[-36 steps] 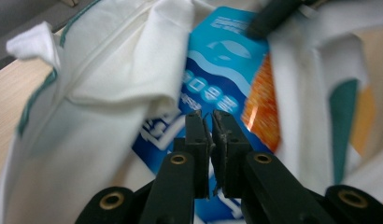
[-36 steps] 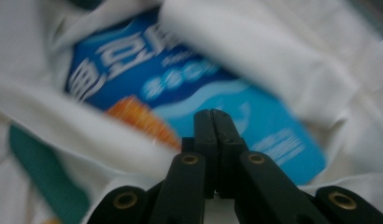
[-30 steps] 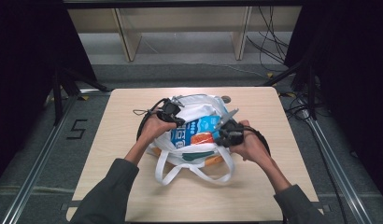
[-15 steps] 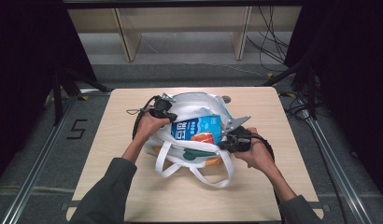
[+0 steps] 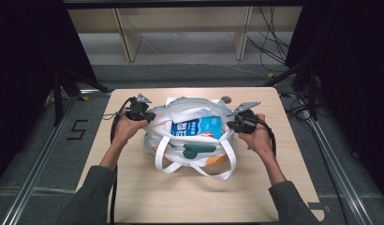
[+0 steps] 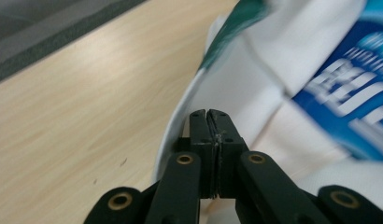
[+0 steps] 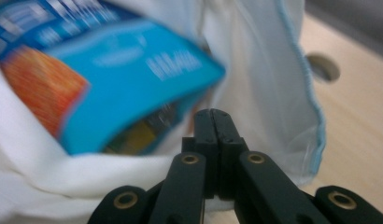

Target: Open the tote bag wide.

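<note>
A white tote bag (image 5: 195, 140) lies in the middle of the wooden table (image 5: 180, 197) with its mouth stretched wide. A blue box (image 5: 199, 126) with white lettering and an orange patch sits inside it. My left gripper (image 5: 150, 116) is at the bag's left rim, its jaws pressed together on the white fabric (image 6: 255, 79). The left gripper view has the blue box (image 6: 353, 93) to the right of my left gripper (image 6: 209, 112). At the bag's right rim my right gripper (image 5: 230, 124) is likewise shut on the cloth (image 7: 264, 70), and my right gripper (image 7: 212, 112) sits just below the box (image 7: 124, 79).
The bag's two looped handles (image 5: 195, 166) lie toward the near edge of the table. A round hole (image 5: 225, 99) is set in the tabletop behind the bag. Wooden shelf legs (image 5: 124, 37) and cables (image 5: 274, 42) stand beyond the far edge; metal rails run along both sides.
Both grippers have moved outward from the middle of the bag, left one to the left and right one to the right. The bag's mouth has been pulled wider, showing more of the box.
</note>
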Demonstrator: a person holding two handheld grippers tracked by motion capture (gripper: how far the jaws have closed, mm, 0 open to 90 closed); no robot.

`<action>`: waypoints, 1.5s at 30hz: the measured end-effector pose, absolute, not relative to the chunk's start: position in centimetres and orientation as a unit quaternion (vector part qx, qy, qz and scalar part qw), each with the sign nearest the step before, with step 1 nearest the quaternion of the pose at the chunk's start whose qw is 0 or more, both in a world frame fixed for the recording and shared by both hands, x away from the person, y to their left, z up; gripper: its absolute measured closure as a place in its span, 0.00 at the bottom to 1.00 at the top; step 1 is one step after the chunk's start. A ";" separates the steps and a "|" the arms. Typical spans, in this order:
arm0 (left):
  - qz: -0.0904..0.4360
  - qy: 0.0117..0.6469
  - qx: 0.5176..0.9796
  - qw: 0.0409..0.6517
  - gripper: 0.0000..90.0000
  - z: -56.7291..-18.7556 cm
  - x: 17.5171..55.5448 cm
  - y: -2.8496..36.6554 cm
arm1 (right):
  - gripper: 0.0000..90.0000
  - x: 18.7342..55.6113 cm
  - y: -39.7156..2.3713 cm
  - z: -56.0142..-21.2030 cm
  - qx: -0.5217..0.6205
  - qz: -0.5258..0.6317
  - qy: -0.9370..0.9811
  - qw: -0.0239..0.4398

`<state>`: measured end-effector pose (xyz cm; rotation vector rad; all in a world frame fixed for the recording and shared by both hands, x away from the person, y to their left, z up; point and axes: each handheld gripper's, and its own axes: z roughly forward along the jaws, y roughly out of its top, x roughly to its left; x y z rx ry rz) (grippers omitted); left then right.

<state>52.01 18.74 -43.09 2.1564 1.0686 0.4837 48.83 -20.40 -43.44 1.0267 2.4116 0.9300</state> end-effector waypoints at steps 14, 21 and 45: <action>0.180 0.397 0.829 0.351 0.95 -42.8 51.1 18.1 | 1.00 48.0 -21.1 -42.5 0.366 0.355 0.843 0.170; 0.155 0.347 0.850 0.365 0.94 -42.2 49.6 14.2 | 1.00 45.2 -17.5 -40.6 0.268 0.376 0.876 0.137; 0.134 0.277 0.879 0.364 0.97 -43.3 44.0 14.4 | 1.00 51.1 -14.7 -40.3 0.314 0.345 0.873 0.144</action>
